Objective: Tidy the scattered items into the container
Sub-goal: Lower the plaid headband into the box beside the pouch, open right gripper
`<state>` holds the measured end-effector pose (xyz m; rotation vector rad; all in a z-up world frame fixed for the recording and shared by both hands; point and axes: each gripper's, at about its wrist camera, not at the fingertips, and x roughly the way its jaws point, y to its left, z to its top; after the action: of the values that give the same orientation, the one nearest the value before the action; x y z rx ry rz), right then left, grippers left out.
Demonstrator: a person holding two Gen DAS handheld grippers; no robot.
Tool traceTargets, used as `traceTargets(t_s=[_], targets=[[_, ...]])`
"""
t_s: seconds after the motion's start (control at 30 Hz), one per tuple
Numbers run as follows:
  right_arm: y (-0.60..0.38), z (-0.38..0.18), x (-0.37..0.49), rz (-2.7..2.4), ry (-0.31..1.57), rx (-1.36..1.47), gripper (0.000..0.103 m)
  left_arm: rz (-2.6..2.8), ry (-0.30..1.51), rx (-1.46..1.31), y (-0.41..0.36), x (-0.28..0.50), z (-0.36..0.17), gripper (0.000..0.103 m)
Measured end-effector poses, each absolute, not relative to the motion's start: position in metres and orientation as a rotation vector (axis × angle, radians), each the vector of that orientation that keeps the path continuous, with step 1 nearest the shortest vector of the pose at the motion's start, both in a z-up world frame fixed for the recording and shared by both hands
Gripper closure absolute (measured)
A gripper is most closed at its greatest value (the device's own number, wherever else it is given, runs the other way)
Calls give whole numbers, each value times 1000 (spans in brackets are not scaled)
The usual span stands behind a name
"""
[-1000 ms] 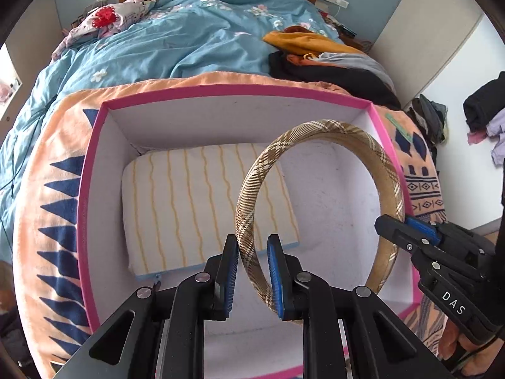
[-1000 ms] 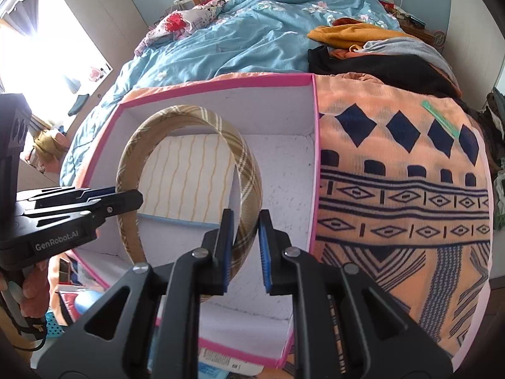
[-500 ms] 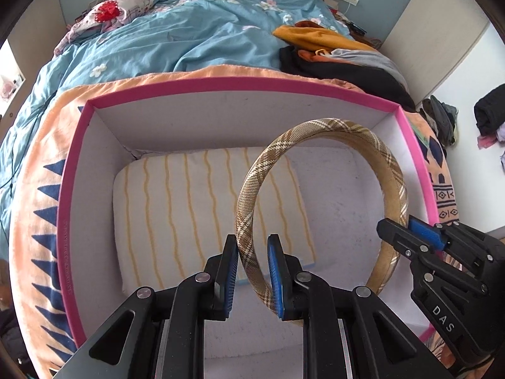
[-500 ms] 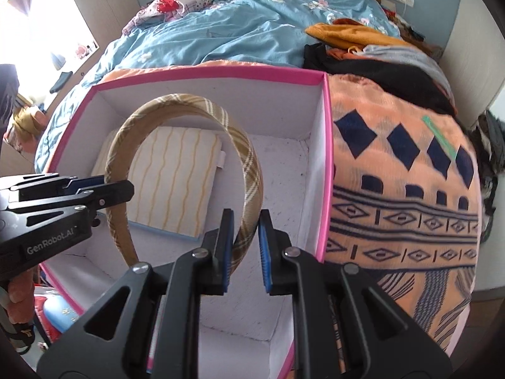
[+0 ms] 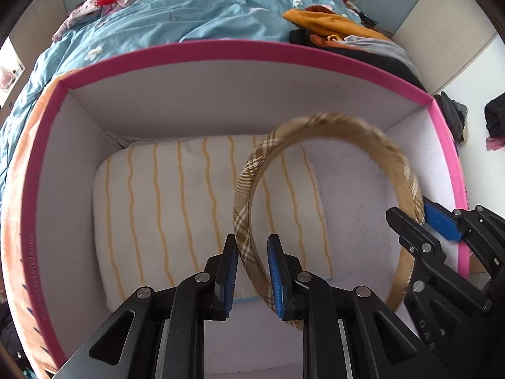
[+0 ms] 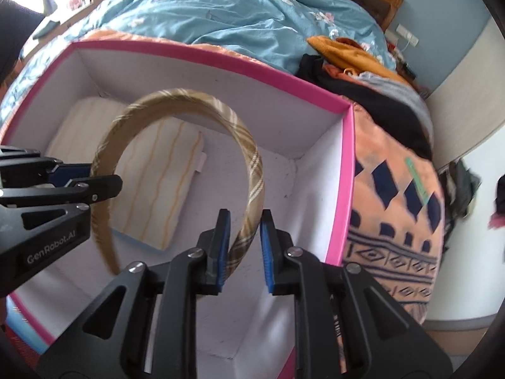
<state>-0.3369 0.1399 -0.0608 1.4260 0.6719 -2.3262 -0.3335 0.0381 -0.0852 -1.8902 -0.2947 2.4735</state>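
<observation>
Spanning both tongs (image 5: 252, 271) (image 6: 244, 246), headband (image 5: 331, 126) inside box (image 5: 221, 53).

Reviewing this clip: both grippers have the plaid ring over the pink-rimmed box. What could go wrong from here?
1. The plaid ring stands upright, pinched on opposite sides by the left gripper and right gripper. Releasing one first may let it swing or twist.
2. Its right side sits close to the box's pink rim; lowered off-line, it could catch there.
3. It may land half on the striped cushion and rest tilted.
</observation>
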Motion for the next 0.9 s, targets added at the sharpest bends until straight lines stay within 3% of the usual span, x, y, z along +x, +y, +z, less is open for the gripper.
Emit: traceTargets(t_s=[0.17,0.53,0.9], targets=[[135,-65,-336,-2332,755,1397,77,2457,-308,-1910,39,-339,-91,84],[165,-39,-338,-2370,407,1372,76,2409,-349,-1892,48,-345,-95,84],[179,-32,-315,-2339,272,1366,76,2415,-347,-1807,57,-345,-89,83]])
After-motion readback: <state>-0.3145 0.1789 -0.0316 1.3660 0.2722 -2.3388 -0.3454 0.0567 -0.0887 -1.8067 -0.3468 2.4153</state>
